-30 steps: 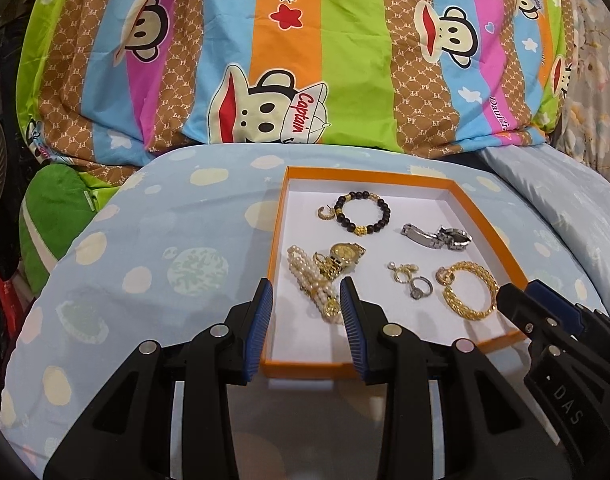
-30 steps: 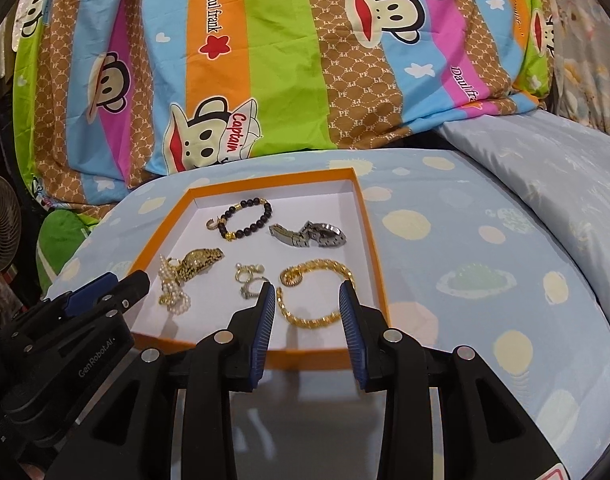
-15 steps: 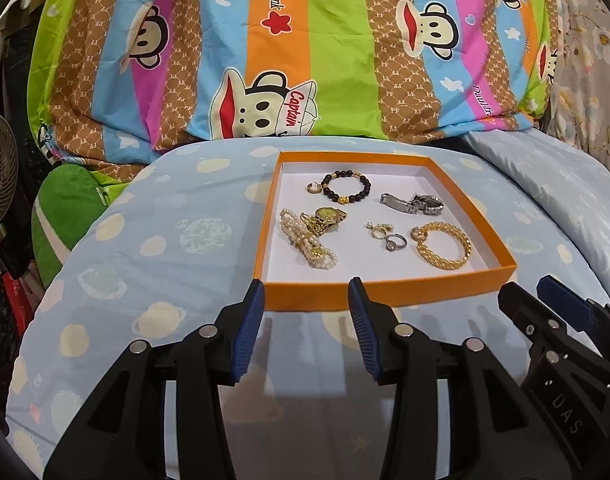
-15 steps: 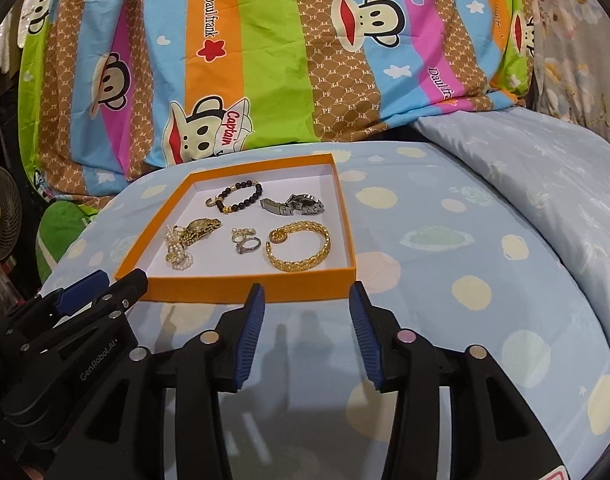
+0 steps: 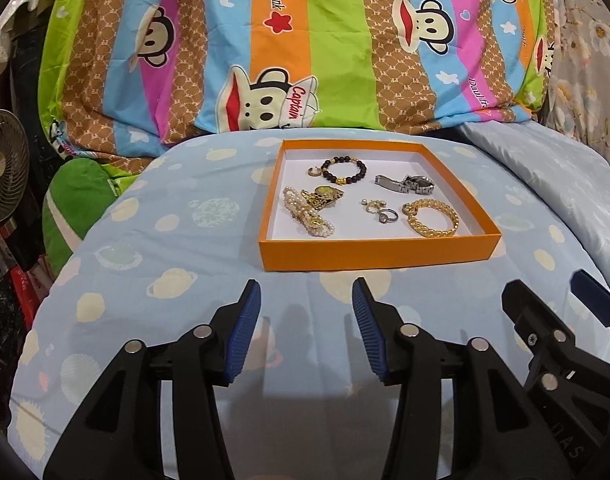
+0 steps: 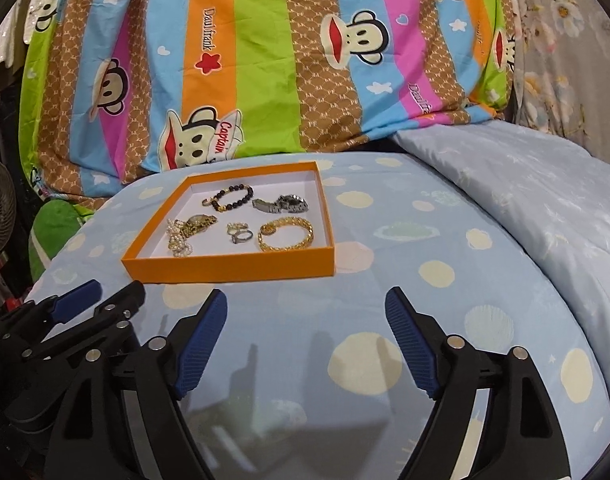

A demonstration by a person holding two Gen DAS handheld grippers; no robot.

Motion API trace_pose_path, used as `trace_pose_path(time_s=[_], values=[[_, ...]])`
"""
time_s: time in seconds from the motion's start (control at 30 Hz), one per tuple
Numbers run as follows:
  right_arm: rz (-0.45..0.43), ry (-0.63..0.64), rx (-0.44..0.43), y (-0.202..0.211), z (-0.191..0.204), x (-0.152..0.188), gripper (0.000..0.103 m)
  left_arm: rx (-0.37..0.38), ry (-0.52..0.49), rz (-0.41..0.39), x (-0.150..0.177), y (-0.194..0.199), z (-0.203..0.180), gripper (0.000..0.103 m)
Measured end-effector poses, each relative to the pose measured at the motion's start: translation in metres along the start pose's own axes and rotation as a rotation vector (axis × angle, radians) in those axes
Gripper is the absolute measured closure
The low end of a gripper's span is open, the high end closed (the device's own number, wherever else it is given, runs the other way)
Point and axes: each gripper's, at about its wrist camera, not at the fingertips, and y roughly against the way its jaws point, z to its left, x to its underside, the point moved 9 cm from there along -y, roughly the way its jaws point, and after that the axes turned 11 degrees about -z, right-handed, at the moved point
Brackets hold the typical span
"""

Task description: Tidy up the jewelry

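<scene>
Blue-padded jaws of the left gripper [image 5: 306,326] have just been opening and stand half apart, holding nothing, over the spotted sheet [image 5: 165,248] at bottom centre. Jaws of the right gripper [image 6: 306,342] have just spread wide, also empty. Jewelry lies in the orange tray [image 5: 379,258], mid-frame, apart from both.
</scene>
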Motion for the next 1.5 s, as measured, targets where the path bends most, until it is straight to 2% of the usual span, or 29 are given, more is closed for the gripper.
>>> trace_pose_path(time_s=[0.2, 0.27, 0.83, 1.0, 1.5], values=[[-0.002, -0.039, -0.034, 0.006, -0.004, 0.003, 0.017, -0.055, -0.005, -0.037, -0.002, 0.011, 0.006, 0.032], [0.002, -0.044, -0.036, 0.005, -0.005, 0.004, 0.017, -0.074, -0.006, -0.042, -0.003, 0.012, 0.008, 0.028], [0.020, -0.034, -0.024, 0.002, -0.003, 0.007, 0.017, -0.104, -0.009, -0.013, -0.001, 0.006, 0.012, 0.024], [0.023, -0.047, -0.019, 0.001, -0.006, 0.007, 0.017, -0.118, -0.007, -0.023, -0.002, 0.007, 0.014, 0.016], [0.019, -0.039, -0.010, 0.000, -0.005, 0.006, 0.017, -0.121, -0.007, -0.020, -0.002, 0.006, 0.015, 0.015]])
